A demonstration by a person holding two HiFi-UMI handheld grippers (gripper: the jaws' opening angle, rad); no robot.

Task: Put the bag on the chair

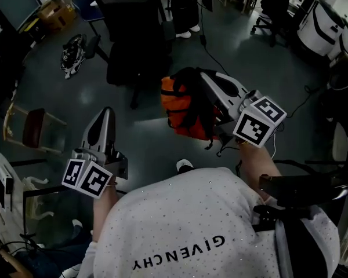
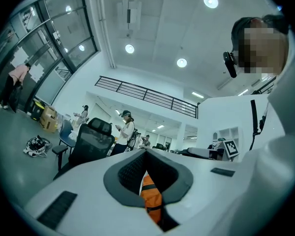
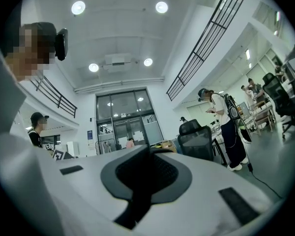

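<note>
An orange bag [image 1: 182, 113] with black straps hangs in the air in front of me. My right gripper [image 1: 207, 79] is shut on its black strap [image 3: 137, 205], which runs down from between the closed jaws in the right gripper view. A black mesh office chair [image 1: 133, 33] stands just beyond the bag; it also shows as the chair [image 3: 196, 139] to the right of the right gripper [image 3: 148, 149]. My left gripper [image 1: 106, 113] is shut and holds nothing, to the left of the bag. Past the left gripper [image 2: 146, 152] a strip of the orange bag [image 2: 150, 198] shows, with the chair [image 2: 91, 142] further left.
A person stands behind the chair, white shoes [image 1: 187, 32] showing. A black-and-white bag [image 1: 73, 54] lies on the floor at the left. A wooden chair [image 1: 32, 129] stands at the far left, another black chair [image 1: 301, 187] at my right. A cable [image 1: 217, 57] crosses the floor.
</note>
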